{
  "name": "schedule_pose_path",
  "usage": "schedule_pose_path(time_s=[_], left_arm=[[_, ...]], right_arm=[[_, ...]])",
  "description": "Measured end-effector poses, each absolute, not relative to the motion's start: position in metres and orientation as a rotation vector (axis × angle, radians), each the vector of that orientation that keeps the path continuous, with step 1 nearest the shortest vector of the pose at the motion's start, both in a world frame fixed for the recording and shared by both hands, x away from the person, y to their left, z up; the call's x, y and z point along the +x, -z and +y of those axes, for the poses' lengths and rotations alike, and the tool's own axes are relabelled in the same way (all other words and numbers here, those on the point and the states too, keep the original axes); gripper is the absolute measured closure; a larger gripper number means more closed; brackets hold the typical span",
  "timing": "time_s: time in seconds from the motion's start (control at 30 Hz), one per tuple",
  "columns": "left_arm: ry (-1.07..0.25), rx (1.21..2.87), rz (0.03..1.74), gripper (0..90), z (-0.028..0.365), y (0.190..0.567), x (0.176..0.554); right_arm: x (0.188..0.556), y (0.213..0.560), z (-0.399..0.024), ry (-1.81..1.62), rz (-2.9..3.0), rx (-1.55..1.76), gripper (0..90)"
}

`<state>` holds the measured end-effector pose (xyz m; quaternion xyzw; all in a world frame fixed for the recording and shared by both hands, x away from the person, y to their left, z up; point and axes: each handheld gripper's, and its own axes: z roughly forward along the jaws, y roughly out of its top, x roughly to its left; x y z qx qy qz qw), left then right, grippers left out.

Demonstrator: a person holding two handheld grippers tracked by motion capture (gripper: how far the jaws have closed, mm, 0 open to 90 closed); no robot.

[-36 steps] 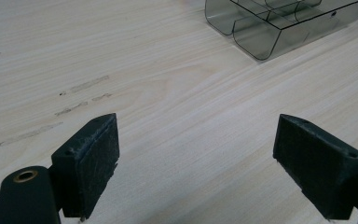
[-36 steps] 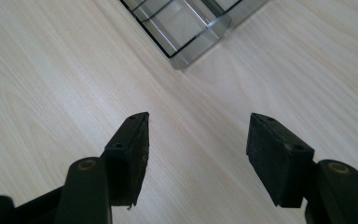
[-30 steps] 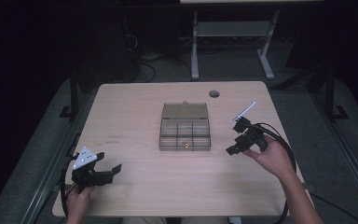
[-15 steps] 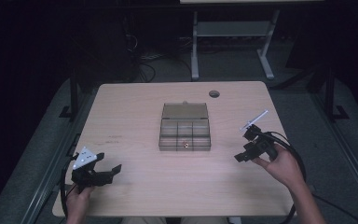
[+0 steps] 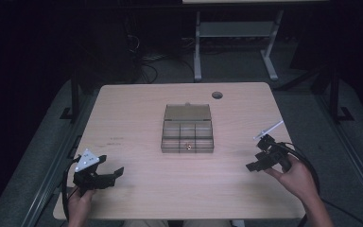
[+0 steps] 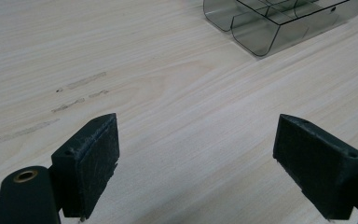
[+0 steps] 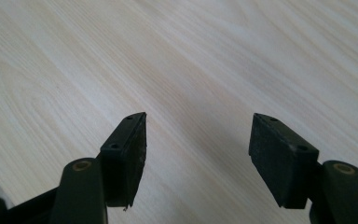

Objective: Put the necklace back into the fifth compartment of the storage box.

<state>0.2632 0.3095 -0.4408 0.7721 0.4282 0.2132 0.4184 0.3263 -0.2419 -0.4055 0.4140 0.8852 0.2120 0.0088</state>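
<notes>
left claw [image 5: 105, 176] sits by the desk's [image 5: 137, 109] near-left corner, jaws wide, gripping nothing, unmoved from a second ago. mid-desk, one clear compartment box [image 5: 187, 128], lid tipped back, with a single small brownish bit [image 5: 187, 146] in its front middle cell, too small to name. over on the right, the right claw [image 5: 254, 159] has pulled away from the box toward the near-right edge and dipped lower, jaws wide and empty. looks like a retreat, the drop-off likely done. count: two claws, one box, one bit.
</notes>
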Motion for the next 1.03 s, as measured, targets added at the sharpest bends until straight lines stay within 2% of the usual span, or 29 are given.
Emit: schedule_pose_path(time_s=[1.03], left_arm=[[-0.527,1.95,1.076,14.1,0.307,0.441,0.263]], right_arm=[[0.281,0.427,-0.277,-0.702,2.696,1.391,33.6]])
